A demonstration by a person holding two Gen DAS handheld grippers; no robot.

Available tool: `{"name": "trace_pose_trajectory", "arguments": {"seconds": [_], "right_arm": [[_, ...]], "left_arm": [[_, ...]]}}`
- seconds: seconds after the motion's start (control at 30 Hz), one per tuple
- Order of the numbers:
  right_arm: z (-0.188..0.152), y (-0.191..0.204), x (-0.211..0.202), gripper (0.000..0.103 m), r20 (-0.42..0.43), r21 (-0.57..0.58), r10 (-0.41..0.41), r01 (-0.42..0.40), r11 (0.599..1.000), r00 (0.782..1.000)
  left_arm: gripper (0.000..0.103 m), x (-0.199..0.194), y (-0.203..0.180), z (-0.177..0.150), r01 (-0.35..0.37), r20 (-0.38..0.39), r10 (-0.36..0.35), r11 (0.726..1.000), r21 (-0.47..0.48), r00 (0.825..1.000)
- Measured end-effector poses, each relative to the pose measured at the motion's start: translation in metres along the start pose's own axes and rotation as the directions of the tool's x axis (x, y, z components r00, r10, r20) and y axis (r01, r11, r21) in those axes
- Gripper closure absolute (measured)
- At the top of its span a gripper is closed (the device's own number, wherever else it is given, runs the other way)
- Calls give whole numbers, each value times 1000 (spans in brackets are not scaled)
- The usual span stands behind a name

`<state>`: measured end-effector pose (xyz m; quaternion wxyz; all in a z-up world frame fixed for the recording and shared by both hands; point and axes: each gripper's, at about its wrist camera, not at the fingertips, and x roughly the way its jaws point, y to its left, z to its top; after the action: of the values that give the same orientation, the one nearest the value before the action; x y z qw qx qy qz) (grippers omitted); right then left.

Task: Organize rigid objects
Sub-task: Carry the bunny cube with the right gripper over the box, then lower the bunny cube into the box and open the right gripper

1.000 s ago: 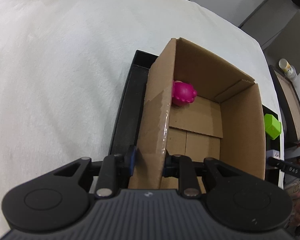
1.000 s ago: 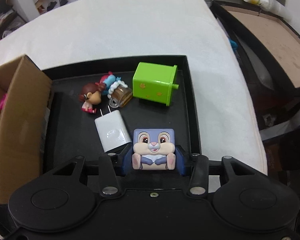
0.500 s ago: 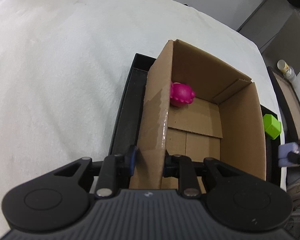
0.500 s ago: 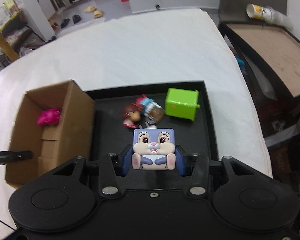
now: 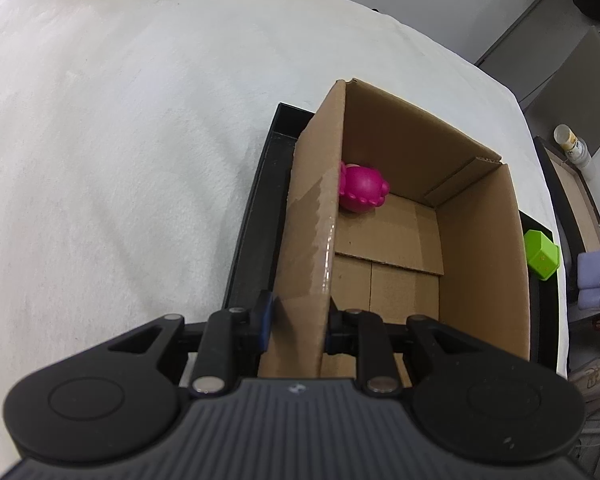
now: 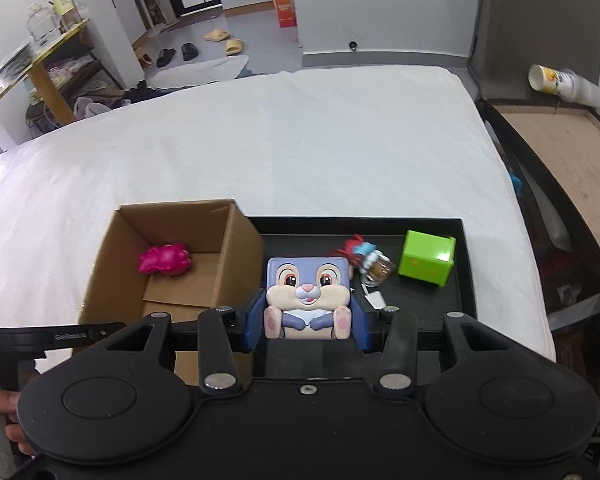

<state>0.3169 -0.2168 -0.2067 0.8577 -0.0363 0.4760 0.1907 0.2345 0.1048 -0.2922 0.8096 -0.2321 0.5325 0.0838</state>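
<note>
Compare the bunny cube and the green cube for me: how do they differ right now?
The bunny cube is clamped in the right gripper, lifted; the green cube rests on the black tray. The bunny cube is purple with a cartoon face; the green cube is plain lime with small marks. Both are boxy toys, outside the cardboard box.

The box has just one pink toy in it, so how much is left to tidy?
Done: the pink toy lies in the box. Underway: the right gripper holds the bunny cube. Left: the green cube and small figures on the tray.
</note>
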Motion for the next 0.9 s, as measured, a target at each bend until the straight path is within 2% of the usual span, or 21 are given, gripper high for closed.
{"name": "trace_pose_trajectory", "arguments": {"seconds": [0.2,0.6,0.77,0.9], "right_arm": [[5,28,0,60,7,-54,15,-15,998,1000],[19,86,28,60,-27,-151,129,-131,980,991],[19,107,54,60,-63,-175,141,-150,973,988],[20,117,70,60,-68,-215,113,-125,968,991]], "left_arm": [[80,0,3,-1,16,-3,-16,1000,-13,1000],[80,5,1,-1,45,-12,-45,999,-2,999],[80,5,8,0,64,-19,-64,998,-5,998],[80,6,11,1,76,-23,-76,997,0,997]]}}
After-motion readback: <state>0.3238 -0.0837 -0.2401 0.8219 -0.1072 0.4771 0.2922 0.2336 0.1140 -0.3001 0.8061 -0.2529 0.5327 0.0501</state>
